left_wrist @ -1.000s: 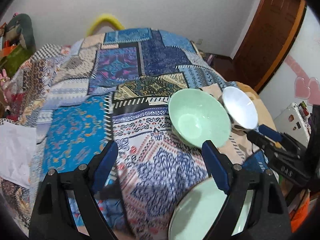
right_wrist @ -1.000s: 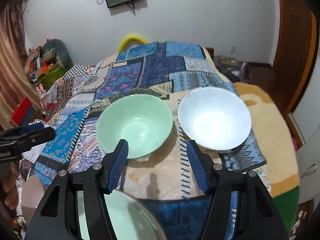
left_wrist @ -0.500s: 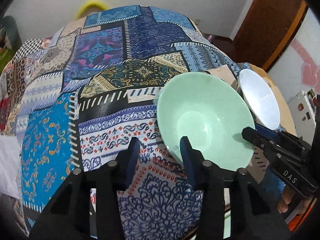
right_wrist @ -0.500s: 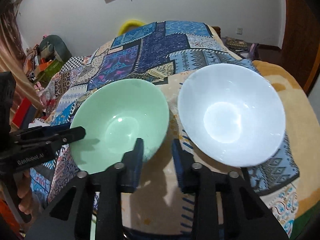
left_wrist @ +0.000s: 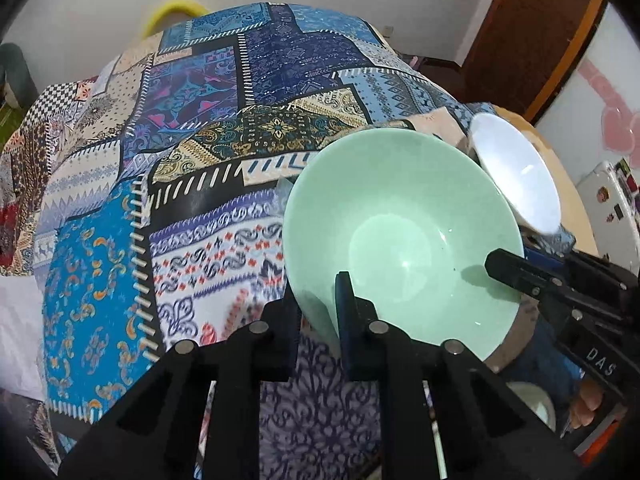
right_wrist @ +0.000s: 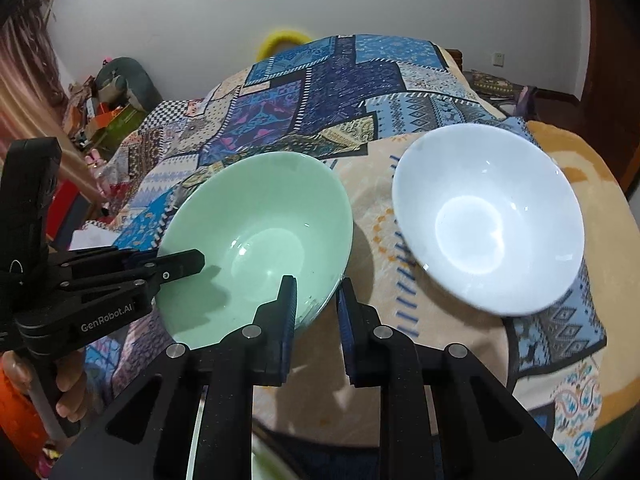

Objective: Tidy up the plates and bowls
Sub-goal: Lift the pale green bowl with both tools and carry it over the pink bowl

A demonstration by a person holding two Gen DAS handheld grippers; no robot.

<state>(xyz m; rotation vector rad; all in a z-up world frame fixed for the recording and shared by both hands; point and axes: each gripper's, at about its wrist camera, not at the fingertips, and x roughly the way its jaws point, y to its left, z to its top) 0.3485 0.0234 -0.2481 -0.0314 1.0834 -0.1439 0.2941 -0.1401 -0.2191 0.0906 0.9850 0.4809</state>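
Patchwork cloth (left_wrist: 192, 160): blue, cream and black patterned panels cover the whole surface the bowls sit on; whether a bed or a tabletop lies underneath cannot be told
Left hand-held gripper (left_wrist: 318, 300): its two fingers stand close together over the near left rim of the green bowl, one finger outside the wall and one inside, so the rim sits between them; in the right wrist view the same tool (right_wrist: 188, 262) reaches in from the left with its tip over the rim, held by a hand (right_wrist: 70, 396) low at the frame edge
Green bowl (right_wrist: 256, 240): pale mint, upright, resting on the cloth left of the white bowl, gripped on two sides of its rim; seen from the left wrist it (left_wrist: 400, 240) fills the middle of the view
Right hand-held gripper (right_wrist: 316, 304): fingers narrowed on the near right rim of the green bowl, left finger inside the bowl, right finger outside the wall; from the left wrist view it (left_wrist: 504, 268) comes in from the right with its tip over the bowl's rim
White bowl (right_wrist: 488, 220): upright on the cloth just right of the green bowl, apart from it with a strip of beige fabric between; neither tool touches it
Pale plate (left_wrist: 534, 404): only a sliver shows low at the right, below the green bowl
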